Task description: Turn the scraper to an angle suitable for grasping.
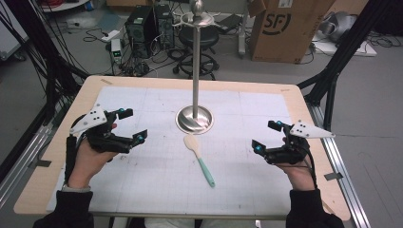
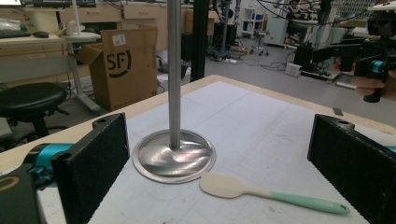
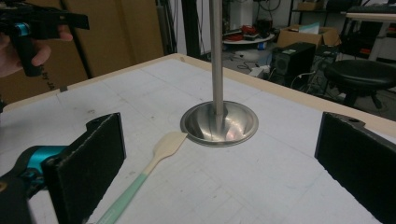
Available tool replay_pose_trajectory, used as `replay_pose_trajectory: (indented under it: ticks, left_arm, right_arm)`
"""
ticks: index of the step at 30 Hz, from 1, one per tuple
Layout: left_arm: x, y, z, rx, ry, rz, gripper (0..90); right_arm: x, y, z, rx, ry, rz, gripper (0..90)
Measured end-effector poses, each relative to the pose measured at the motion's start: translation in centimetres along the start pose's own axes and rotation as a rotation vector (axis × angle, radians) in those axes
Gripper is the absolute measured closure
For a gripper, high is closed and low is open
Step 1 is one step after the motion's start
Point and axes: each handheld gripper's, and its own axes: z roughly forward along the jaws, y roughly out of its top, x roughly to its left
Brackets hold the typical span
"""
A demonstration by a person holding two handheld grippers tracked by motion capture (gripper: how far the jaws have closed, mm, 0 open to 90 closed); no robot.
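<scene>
Left claw [image 1: 133, 126] is held wide open, nothing between the jaws, nothing touched; it is raised over the left part of the desk [image 1: 57, 156]. Right claw [image 1: 268, 137] is likewise spread to full width, released, empty, held over the right part of the desk. Both claws are pointed inward toward the middle.

The spatula [image 1: 198, 159], cream blade and mint-green handle, is laid flat on the white gridded mat [image 1: 142, 190] at desk centre, between the two claws and well apart from both. Its blade is placed just beside the round base of the metal stand [image 1: 194, 118], at the near rim; whether it is touching cannot be told. The handle is angled toward the person's side and slightly right. In the left gripper view the spatula [image 2: 261, 192] is seen ahead between the jaws; in the right gripper view the spatula [image 3: 154, 163] is seen ahead, closer to the left jaw.

Open mat is left on both sides of the spatula and toward the near edge. The stand's upright pole is positioned behind the blade. Bare wooden margin is seen past the mat on the left, right and far sides.
</scene>
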Motion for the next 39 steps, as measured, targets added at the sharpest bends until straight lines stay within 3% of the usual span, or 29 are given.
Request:
replay_pose_trajectory:
  ticks: [7,14,16,18,19,20,22,25,28,32,35,39]
  left_arm:
    - [0.5,-0.4,-0.5,-0.025,0.010,-0.037,6.0]
    - [0.3,-0.5,-0.4,-0.005,0.013,-0.026,6.0]
    - [0.1,-0.6,-0.5,-0.001,0.010,-0.023,6.0]
    - [0.0,-0.7,-0.5,-0.004,-0.005,-0.031,6.0]
    - [0.0,-0.7,-0.5,-0.004,-0.005,-0.031,6.1]
    - [-0.2,-0.8,-0.4,0.000,-0.034,-0.032,6.0]
    - [-0.4,-0.9,-0.2,0.005,-0.036,-0.028,6.0]
    - [-0.7,-1.6,0.0,0.030,-0.013,-0.005,6.0]
    - [-0.5,-2.2,0.0,0.028,-0.003,-0.011,6.0]
    - [-0.4,-2.6,0.0,0.044,0.011,-0.023,6.0]
    - [-0.3,-2.7,-0.1,0.047,0.017,-0.022,6.0]
    - [-0.3,-2.7,-0.3,0.043,0.020,-0.027,6.0]
  right_arm:
    - [-0.1,-0.1,0.7,0.013,0.009,0.002,0.8]
    - [0.5,-0.6,2.3,0.057,0.017,-0.010,0.9]
    - [0.9,-0.7,3.2,0.097,0.028,-0.010,1.8]
    - [1.3,-1.1,4.2,0.138,0.063,-0.028,11.5]
    - [1.6,-1.3,4.5,0.154,0.074,-0.024,15.9]
    - [1.8,-1.5,4.8,0.160,0.083,-0.020,18.5]
    - [2.2,-2.2,5.6,0.183,0.108,-0.005,27.9]
    - [2.8,-2.8,6.7,0.213,0.123,0.003,46.3]
    - [3.6,-3.4,7.9,0.255,0.150,0.051,62.0]
    - [5.1,-4.2,9.2,0.284,0.178,0.022,80.8]
    - [6.2,-4.7,10.3,0.312,0.189,-0.016,88.7]
    - [7.7,-5.4,11.6,0.364,0.230,-0.057,89.5]
